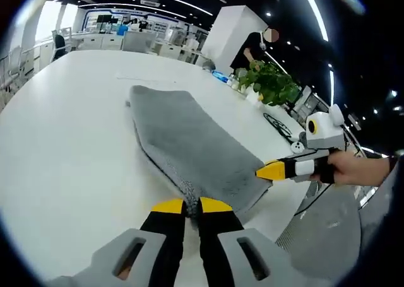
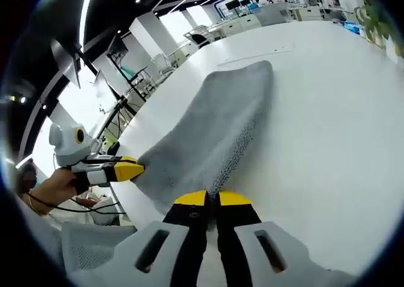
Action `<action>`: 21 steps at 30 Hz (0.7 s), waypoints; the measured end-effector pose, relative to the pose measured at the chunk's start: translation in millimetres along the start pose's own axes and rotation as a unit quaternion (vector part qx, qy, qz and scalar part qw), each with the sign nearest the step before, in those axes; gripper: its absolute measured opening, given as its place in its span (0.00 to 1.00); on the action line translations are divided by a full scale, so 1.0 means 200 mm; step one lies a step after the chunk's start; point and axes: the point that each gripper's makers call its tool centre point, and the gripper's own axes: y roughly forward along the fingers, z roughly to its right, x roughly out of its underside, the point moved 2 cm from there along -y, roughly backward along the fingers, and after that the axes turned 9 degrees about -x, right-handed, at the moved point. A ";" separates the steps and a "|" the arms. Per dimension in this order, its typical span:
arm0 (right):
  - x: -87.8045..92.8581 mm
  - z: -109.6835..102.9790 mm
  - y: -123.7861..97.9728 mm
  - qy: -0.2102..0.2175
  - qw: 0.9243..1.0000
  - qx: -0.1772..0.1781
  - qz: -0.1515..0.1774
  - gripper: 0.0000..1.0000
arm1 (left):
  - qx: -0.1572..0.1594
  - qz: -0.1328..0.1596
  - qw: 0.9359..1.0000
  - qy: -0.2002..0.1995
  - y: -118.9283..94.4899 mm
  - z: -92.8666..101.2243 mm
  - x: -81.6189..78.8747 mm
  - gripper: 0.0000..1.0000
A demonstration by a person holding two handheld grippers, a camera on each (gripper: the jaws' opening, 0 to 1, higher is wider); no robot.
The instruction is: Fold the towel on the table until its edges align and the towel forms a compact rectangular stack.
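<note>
Left gripper view: the left gripper [image 1: 191,206], jaws closed on a near corner of the grey towel [image 1: 189,145], looks along the towel's long axis, which runs away across the white table [image 1: 69,129]; the right gripper [image 1: 273,171], held in a hand [image 1: 353,168], appears to pinch the other near corner by the table's right-hand edge, where potted plants [image 1: 273,84] stand. Right gripper view: the right gripper [image 2: 212,200] is clamped on its towel corner, the left gripper [image 2: 129,168] just beside. Both near corners are held equally close; bare table beyond the towel's far edge offers room for a forward fold.
</note>
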 end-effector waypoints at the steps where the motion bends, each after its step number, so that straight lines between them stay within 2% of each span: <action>1: 0.01 0.00 -0.01 0.002 1.000 -0.001 0.001 0.02 | 0.002 0.002 1.000 -0.003 -0.01 0.01 0.00 0.07; 11: 0.01 -0.09 -0.14 0.028 0.999 -0.022 0.020 0.01 | 0.031 0.015 0.998 -0.044 -0.17 0.10 -0.02 0.07; 21: 0.02 -0.24 -0.24 0.041 0.997 -0.050 0.036 0.01 | 0.048 0.037 0.996 -0.071 -0.31 0.17 -0.04 0.07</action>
